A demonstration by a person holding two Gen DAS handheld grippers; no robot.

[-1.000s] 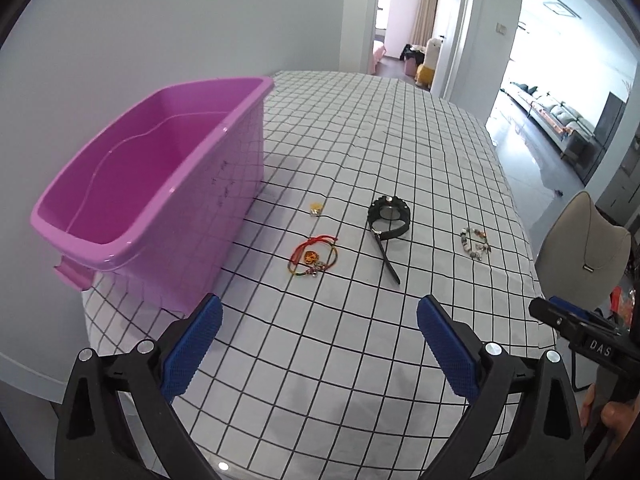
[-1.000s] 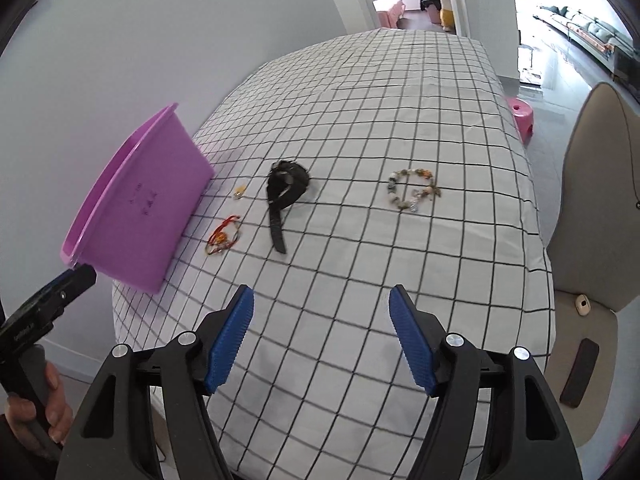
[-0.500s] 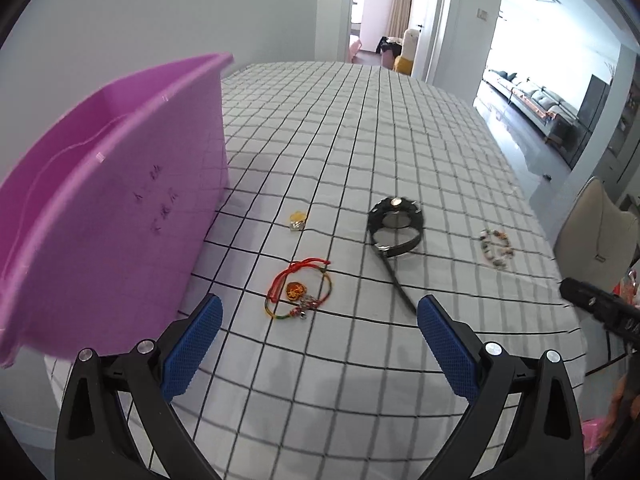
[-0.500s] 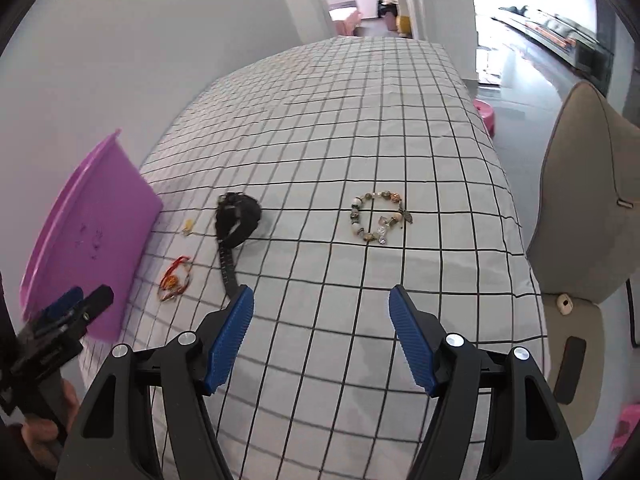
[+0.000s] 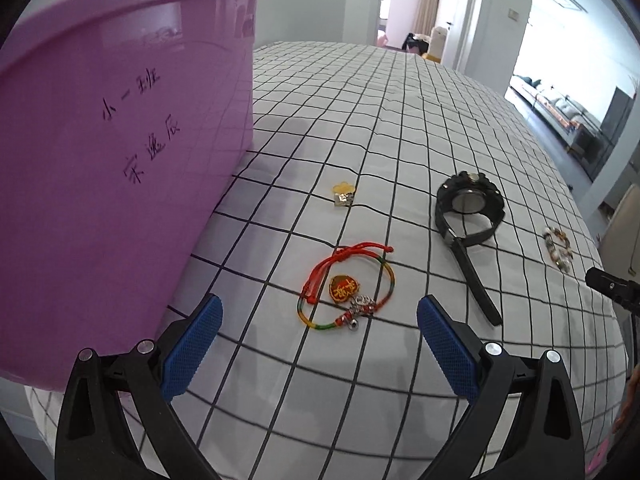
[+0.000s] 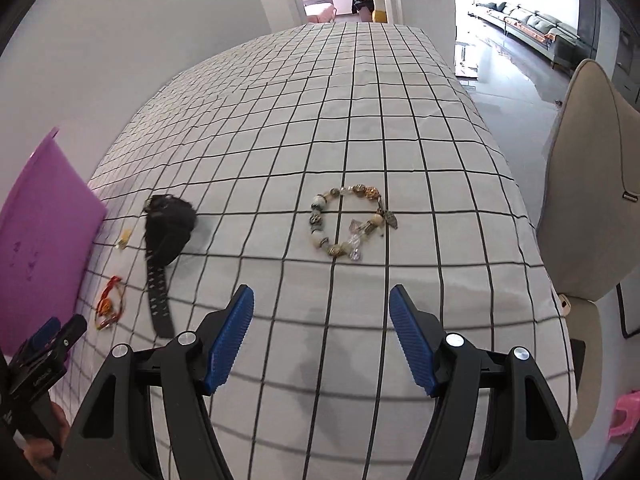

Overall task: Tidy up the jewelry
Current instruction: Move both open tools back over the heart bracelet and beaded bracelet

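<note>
Left gripper [image 5: 318, 320] is spread wide, empty, lined up on the cord bracelet [image 5: 346, 286] lying just beside the purple bin [image 5: 120, 140]. Right gripper [image 6: 321, 308] likewise gapes over the beaded bracelet [image 6: 352, 222], well apart from the bin. Best to pinch cord, not charm, low against the cloth

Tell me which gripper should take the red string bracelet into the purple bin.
Left. The left gripper is open and the red string bracelet lies just ahead between its jaws, with the purple bin right beside it. The right gripper faces the beaded bracelet instead, with the black watch in between.
</note>
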